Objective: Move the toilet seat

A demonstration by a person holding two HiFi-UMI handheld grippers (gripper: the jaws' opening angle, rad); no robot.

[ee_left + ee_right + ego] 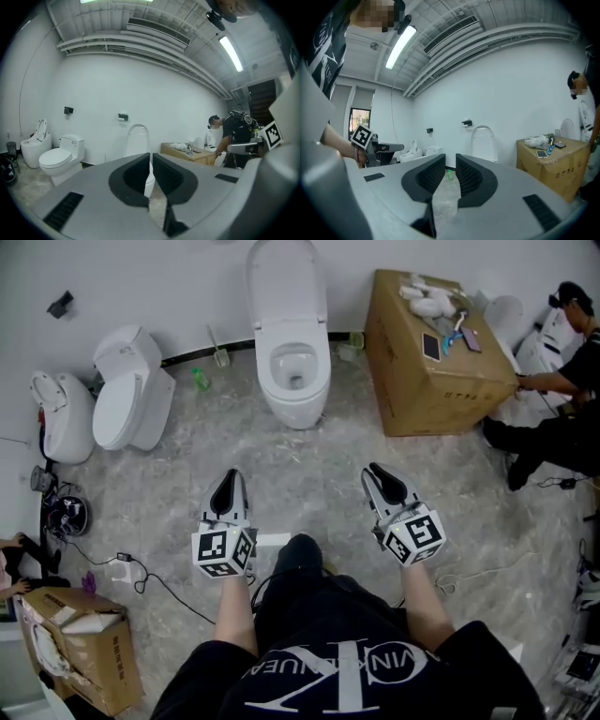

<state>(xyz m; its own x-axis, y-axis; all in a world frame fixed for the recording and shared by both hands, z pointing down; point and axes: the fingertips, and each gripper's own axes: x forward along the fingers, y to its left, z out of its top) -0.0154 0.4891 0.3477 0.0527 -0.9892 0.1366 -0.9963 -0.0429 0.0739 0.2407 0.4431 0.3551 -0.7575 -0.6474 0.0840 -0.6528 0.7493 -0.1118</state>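
Toilet (293, 407), glossy wht oval bowl

Ahead of the left gripper (229, 482), the toilet (298, 405) is glossy ceramic. Beyond the right gripper (379, 476), the box (412, 390) is matt cardboard.

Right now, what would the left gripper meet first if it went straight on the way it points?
Probably the middle toilet; only bare floor lies between, though depth is hard to judge.
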